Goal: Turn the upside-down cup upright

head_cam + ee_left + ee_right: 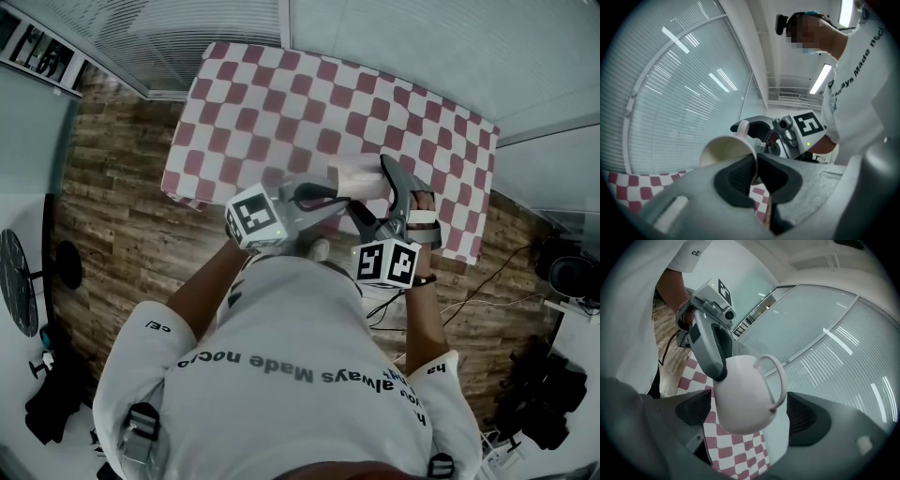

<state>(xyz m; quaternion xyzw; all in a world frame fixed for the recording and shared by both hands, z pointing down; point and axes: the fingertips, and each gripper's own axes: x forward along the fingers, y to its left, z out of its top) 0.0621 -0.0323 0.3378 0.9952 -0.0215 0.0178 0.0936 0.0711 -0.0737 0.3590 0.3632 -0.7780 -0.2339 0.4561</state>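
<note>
White handled cup (359, 176), held on its side above the near edge of the red-checked table (281, 103). Left gripper (754, 171) pinches its rim; right gripper (750, 414) jaws stand wide around it. Wood-plank floor (112, 216); slatted blinds (187, 37) behind.

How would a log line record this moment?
left gripper: shut on rim of white ceramic mug | right gripper: open around mug | mug: above red-checked tablecloth

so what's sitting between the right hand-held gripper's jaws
The cup, shown in the right gripper view: it hangs between the right hand-held gripper's open jaws, its rim clamped by the left hand-held gripper.
</note>
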